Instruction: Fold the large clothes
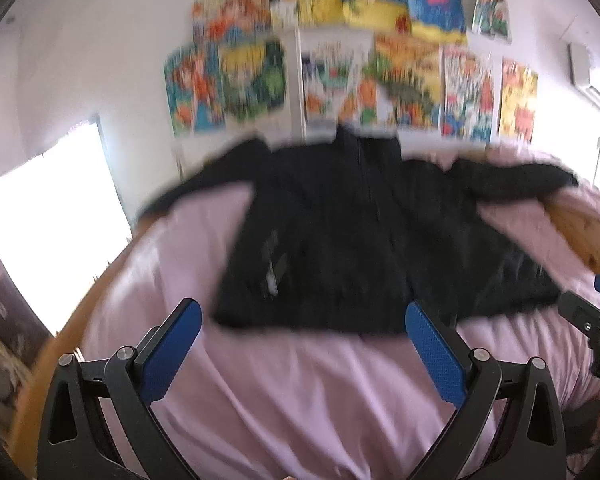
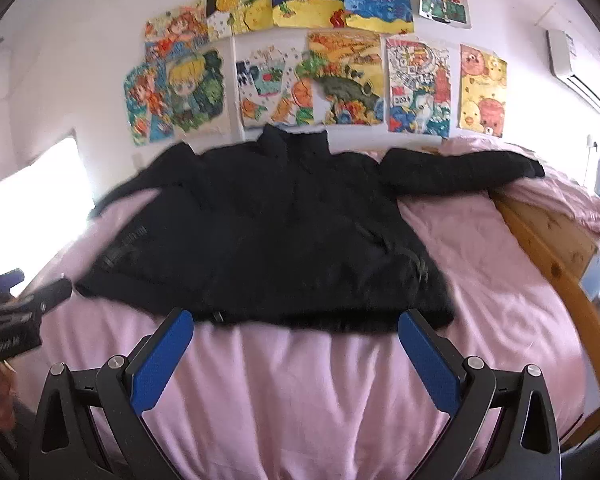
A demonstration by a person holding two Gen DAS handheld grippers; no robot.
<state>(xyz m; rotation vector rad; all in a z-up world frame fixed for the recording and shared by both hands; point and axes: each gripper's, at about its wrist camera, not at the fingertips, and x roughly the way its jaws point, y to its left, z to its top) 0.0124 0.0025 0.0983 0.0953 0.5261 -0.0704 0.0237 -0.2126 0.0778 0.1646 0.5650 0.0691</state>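
Observation:
A large black jacket lies spread flat on a pink bed sheet, collar toward the wall, both sleeves stretched sideways. It also shows in the right wrist view. My left gripper is open and empty, just short of the jacket's hem. My right gripper is open and empty, its blue fingertips at the hem edge. Each gripper shows at the edge of the other's view. The left wrist view is blurred.
The bed has a wooden frame along the right side. Colourful drawings cover the white wall behind. A bright window is at the left. An air conditioner hangs at the upper right.

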